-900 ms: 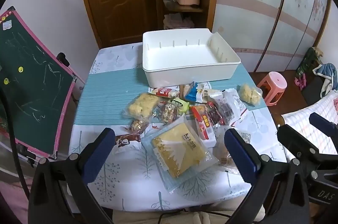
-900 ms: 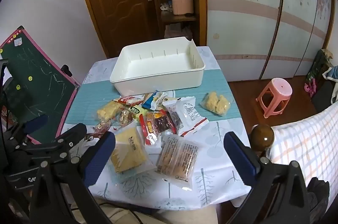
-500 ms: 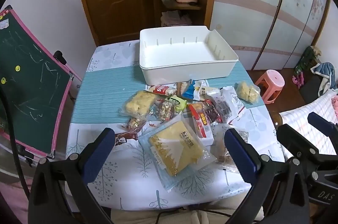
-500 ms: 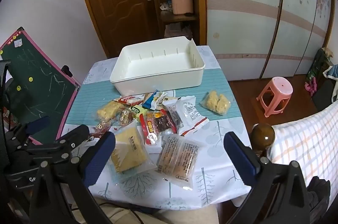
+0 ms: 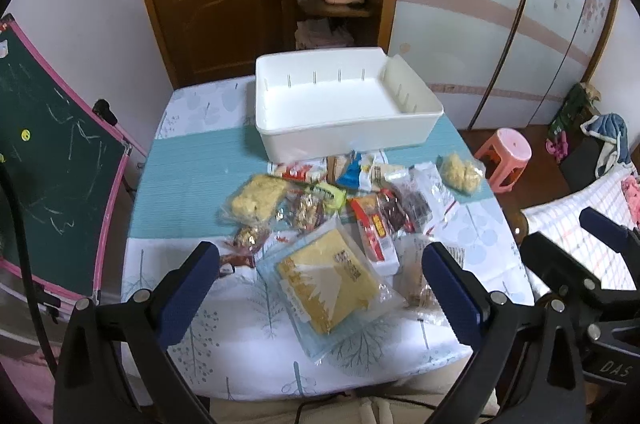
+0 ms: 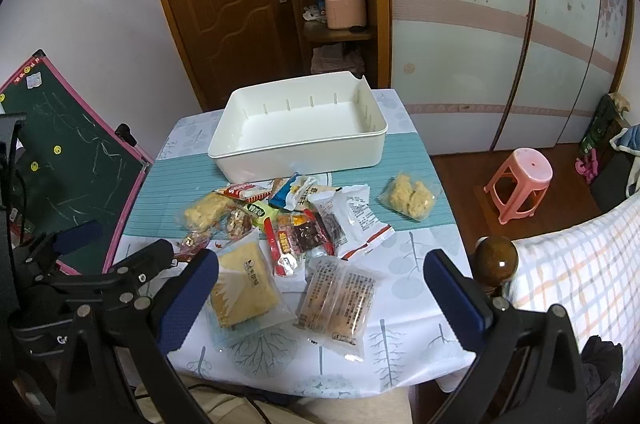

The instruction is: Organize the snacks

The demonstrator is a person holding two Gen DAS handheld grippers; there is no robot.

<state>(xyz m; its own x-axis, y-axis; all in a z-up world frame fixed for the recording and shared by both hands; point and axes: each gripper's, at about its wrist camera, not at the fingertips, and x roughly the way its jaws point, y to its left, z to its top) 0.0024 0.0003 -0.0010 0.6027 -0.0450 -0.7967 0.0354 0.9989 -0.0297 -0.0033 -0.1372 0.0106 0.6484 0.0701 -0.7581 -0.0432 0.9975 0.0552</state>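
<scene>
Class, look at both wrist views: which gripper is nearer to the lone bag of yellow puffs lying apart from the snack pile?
Right. The right gripper hangs over the table's near right side, the bag of yellow puffs ahead of it. The left gripper sits further left, the bag far to its right.

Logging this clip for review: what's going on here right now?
A person holds two grippers above a table strewn with wrapped snacks. The left gripper and right gripper are both open and hold nothing. The white bin at the far side has no snacks in it; the snacks lie in a pile in front of it. Sorting has not visibly begun.
</scene>
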